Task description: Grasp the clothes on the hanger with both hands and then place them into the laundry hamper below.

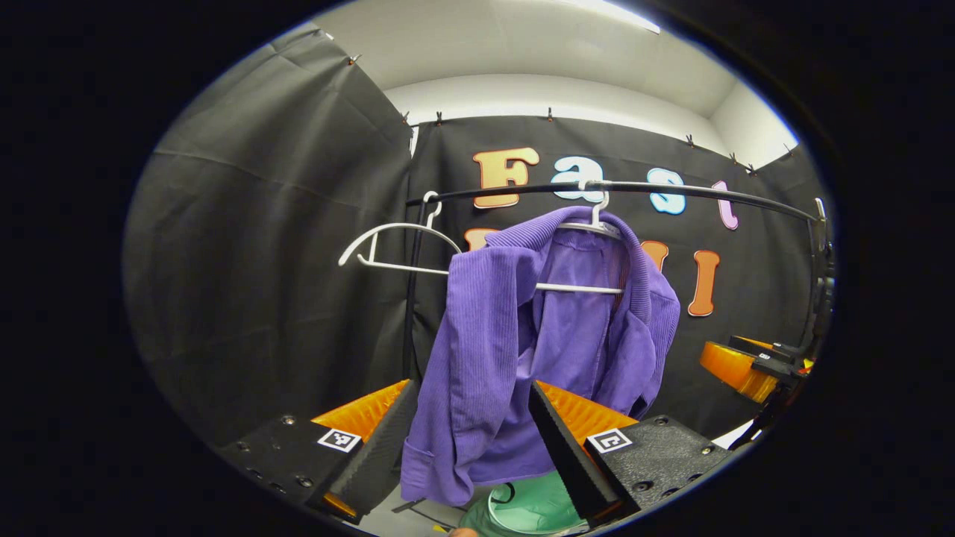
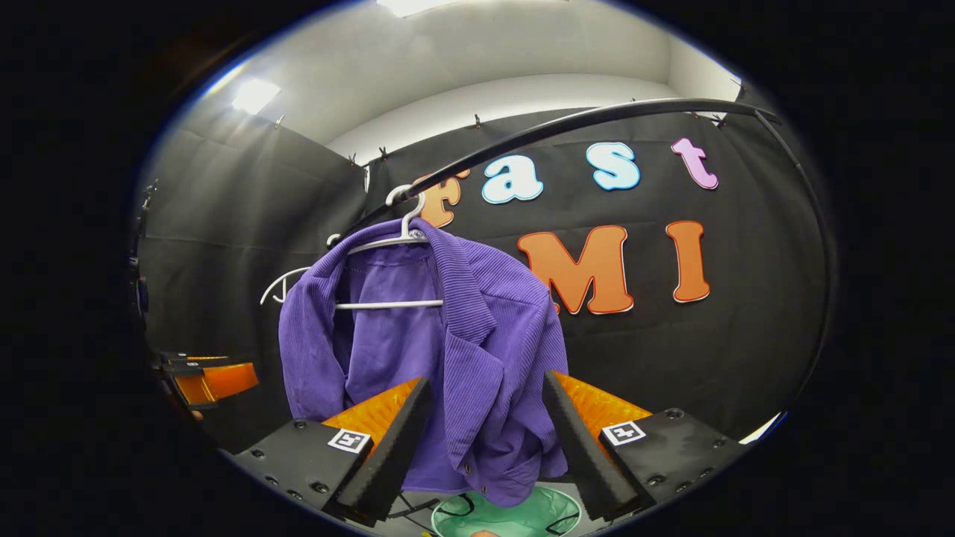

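The purple corduroy jacket hangs on a white plastic hanger from the black rail, above the green laundry hamper. Left claw and right claw gape, each flanking a front panel. Closing on just one loose layer risks dragging the hanger along.

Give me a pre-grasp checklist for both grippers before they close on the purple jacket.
1. Left gripper open around the purple jacket hem: ok.
2. Right gripper open, cloth between its fingers: ok.
3. Fingers actually touching cloth: cannot tell.
4. Jacket on its white hanger, hooked on the black rail: ok.
5. Green hamper below the jacket: ok.
6. Empty hanger apart from the jacket: ok.
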The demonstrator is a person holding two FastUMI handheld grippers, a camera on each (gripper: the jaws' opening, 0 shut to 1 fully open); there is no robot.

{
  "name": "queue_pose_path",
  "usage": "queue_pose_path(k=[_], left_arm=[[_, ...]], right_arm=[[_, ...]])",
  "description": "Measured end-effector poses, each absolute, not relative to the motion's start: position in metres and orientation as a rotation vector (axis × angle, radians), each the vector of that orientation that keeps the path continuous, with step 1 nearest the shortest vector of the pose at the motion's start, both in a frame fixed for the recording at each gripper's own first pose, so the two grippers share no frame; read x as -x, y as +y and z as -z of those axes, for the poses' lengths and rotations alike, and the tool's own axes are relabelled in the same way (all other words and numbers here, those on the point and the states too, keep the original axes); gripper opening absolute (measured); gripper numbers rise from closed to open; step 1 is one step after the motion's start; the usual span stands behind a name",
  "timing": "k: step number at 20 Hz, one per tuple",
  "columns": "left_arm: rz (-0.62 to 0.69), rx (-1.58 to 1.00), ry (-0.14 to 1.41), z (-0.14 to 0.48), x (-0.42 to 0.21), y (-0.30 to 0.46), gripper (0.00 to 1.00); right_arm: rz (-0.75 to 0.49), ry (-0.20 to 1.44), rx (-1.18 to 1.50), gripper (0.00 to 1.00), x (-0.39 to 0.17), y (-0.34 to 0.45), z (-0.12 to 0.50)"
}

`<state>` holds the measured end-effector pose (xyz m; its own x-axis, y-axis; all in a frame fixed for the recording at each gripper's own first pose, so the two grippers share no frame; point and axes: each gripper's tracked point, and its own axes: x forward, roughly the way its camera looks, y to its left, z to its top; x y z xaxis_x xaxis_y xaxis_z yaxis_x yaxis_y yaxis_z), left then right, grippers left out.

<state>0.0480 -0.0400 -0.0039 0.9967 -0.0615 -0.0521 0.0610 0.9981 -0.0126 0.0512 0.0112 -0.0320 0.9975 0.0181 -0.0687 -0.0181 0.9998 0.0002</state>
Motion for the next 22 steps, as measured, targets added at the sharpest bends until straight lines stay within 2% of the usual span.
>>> queue_pose_path(k=[10, 13, 14, 15, 17, 18, 21, 22], left_arm=[[0.057, -0.019, 0.070, 0.015, -0.095, -0.067, 0.95], [0.032, -0.032, 0.053, 0.012, -0.109, -0.068, 0.95], [0.016, -0.031, 0.048, 0.011, -0.113, -0.066, 0.92], [-0.005, -0.032, 0.044, 0.010, -0.117, -0.062, 0.95], [-0.051, -0.033, 0.036, 0.012, -0.128, -0.054, 0.95], [-0.064, -0.033, 0.042, 0.012, -0.134, -0.051, 0.92], [-0.086, -0.042, 0.053, 0.019, -0.151, -0.048, 0.92], [-0.094, -0.044, 0.054, 0.020, -0.155, -0.046, 0.95]], right_arm=[[-0.021, 0.084, 0.029, 0.97, -0.101, 0.026, 0.053], [-0.018, 0.092, 0.038, 0.97, -0.119, 0.031, 0.062], [-0.013, 0.101, 0.037, 0.97, -0.125, 0.031, 0.067], [-0.010, 0.110, 0.034, 0.97, -0.132, 0.032, 0.073], [0.004, 0.133, 0.028, 0.97, -0.146, 0.030, 0.085], [0.014, 0.141, 0.027, 1.00, -0.152, 0.027, 0.090], [0.049, 0.140, 0.013, 0.98, -0.171, 0.015, 0.098], [0.058, 0.140, 0.007, 0.98, -0.177, 0.012, 0.099]])
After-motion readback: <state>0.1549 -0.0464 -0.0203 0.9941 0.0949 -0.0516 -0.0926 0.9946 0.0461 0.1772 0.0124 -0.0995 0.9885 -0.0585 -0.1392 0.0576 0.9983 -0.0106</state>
